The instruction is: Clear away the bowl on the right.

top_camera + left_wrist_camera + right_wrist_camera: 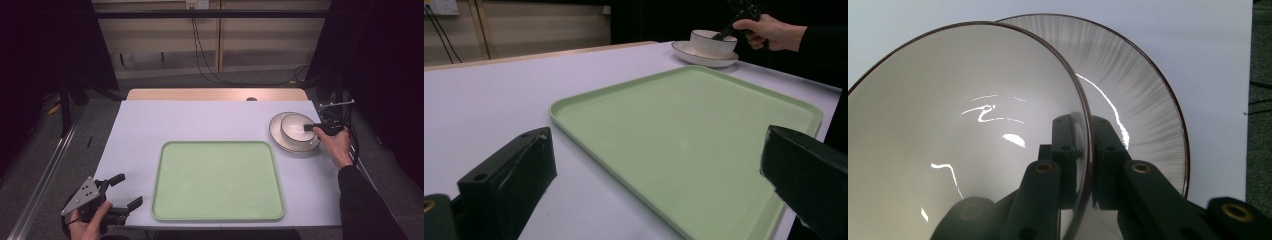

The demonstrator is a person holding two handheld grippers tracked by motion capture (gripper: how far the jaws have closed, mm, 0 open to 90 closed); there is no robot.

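Note:
A white bowl [296, 126] with a dark rim sits on a white plate [280, 140] at the table's right side. My right gripper [309, 128] is shut on the bowl's right rim, one jaw inside and one outside; the right gripper view shows the bowl [948, 125] and the ribbed plate [1138, 90] behind it, with the gripper [1086, 150] pinching the rim. My left gripper [127, 192] is open near the table's front left corner, holding nothing. A pale green tray [217, 182] lies flat in the middle, seen also in the left gripper view as tray [694, 130], with the bowl [711, 44] beyond.
The white table top [200, 120] has bare room behind and left of the tray. A wooden strip [215, 94] edges the far side. Black cables [205, 60] run over the floor beyond. The table's right edge lies close to the plate.

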